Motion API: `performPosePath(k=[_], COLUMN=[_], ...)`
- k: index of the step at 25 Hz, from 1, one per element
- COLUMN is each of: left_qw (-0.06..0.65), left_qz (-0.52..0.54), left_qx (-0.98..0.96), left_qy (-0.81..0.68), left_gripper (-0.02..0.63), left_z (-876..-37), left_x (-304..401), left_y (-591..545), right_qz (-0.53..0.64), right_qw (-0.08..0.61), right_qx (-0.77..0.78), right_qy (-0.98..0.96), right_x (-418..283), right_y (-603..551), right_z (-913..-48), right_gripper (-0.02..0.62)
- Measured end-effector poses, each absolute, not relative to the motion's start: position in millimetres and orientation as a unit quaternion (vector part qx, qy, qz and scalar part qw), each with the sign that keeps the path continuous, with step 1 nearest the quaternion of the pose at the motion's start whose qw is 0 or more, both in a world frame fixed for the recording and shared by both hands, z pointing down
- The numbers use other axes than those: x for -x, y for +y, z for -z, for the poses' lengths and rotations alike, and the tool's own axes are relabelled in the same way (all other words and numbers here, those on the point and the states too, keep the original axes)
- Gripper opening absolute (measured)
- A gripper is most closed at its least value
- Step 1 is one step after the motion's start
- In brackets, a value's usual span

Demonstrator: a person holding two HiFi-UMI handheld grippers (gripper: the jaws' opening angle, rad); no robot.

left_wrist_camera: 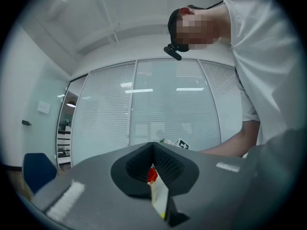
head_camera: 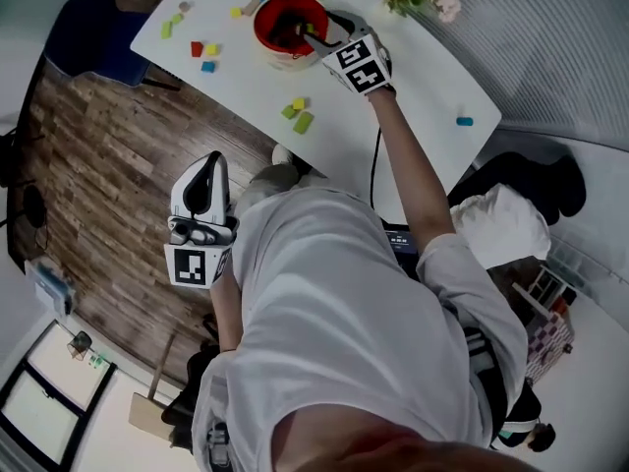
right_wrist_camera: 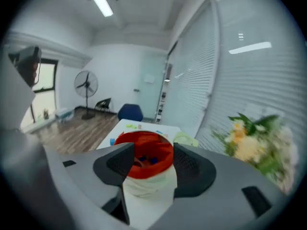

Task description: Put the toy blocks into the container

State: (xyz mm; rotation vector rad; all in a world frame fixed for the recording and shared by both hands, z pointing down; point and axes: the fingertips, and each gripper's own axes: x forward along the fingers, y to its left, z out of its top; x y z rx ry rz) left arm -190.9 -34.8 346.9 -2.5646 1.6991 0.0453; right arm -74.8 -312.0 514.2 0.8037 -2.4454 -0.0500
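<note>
Right gripper [head_camera: 316, 37] is held at the rim of the red container [head_camera: 259, 26], which stands on the far part of the white table [head_camera: 413, 77]. Its jaws are apart with nothing clamped; in the right gripper view the container [right_wrist_camera: 144, 172] is seen just past the open tips [right_wrist_camera: 151, 157], with blue pieces inside it. Left gripper [head_camera: 208, 170] is kept off the table, close to the person's body and over the wood floor. Its jaws are pressed together and empty [left_wrist_camera: 153, 163]. Loose blocks are still spread over the table. The green pair [head_camera: 299, 116] lies at the near edge, on the person's side of the container and between the two grippers. The right gripper is judged the nearer one, so a pull back toward the body is likely called for. The larger green block seems to lie on a diagonal, though its long axis is too small to fix. A red, yellow and blue cluster [head_camera: 203, 51] lies left of the container, well apart from both grippers. A lone blue block [head_camera: 464, 121] lies far right.
</note>
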Motion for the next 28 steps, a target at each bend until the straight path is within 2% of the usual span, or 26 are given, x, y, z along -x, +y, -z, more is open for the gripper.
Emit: performPosePath(k=[3, 5, 10, 11, 16, 18, 21, 27, 28], left_qw=[0.037, 0.036, 0.027, 0.026, 0.028, 0.028, 0.028, 0.026, 0.026], left_qz=[-0.010, -0.008, 0.010, 0.013, 0.024, 0.031, 0.040, 0.059, 0.059], left_qx=[0.849, 0.860, 0.883, 0.886, 0.899, 0.901, 0.901, 0.902, 0.901], left_qy=[0.527, 0.509, 0.468, 0.462, 0.437, 0.432, 0.431, 0.428, 0.429], left_gripper=[-0.005, -0.005, -0.004, -0.005, -0.005, -0.005, -0.004, -0.005, -0.005], left_z=[-345.3, -347.7, -353.9, -354.6, -355.5, -355.5, -354.3, -358.6, -359.1], left_x=[175.8, 162.4, 135.6, 131.7, 114.3, 110.5, 107.0, 102.4, 101.9], left_y=[-40.3, -47.0, -59.1, -59.9, -62.5, -63.1, -62.2, -55.6, -54.4], right_qz=[-0.041, -0.073, -0.112, -0.122, -0.233, -0.295, -0.320, -0.296, -0.296], right_qw=[0.179, 0.150, 0.166, 0.171, 0.203, 0.194, 0.206, 0.240, 0.244], right_qx=[-0.406, -0.486, -0.622, -0.642, -0.720, -0.724, -0.710, -0.707, -0.710], right_qy=[-0.895, -0.858, -0.757, -0.737, -0.622, -0.592, -0.593, -0.596, -0.591], right_x=[-7.0, -87.6, -272.3, -304.1, -432.8, -454.1, -455.1, -449.2, -450.9], right_y=[-298.9, -292.3, -265.3, -259.2, -217.8, -201.3, -199.3, -221.5, -220.9], right_z=[-502.0, -511.4, -565.7, -578.0, -666.0, -702.7, -730.3, -741.6, -743.4], right_gripper=[0.264, 0.265, 0.303, 0.331, 0.374, 0.395, 0.386, 0.271, 0.212])
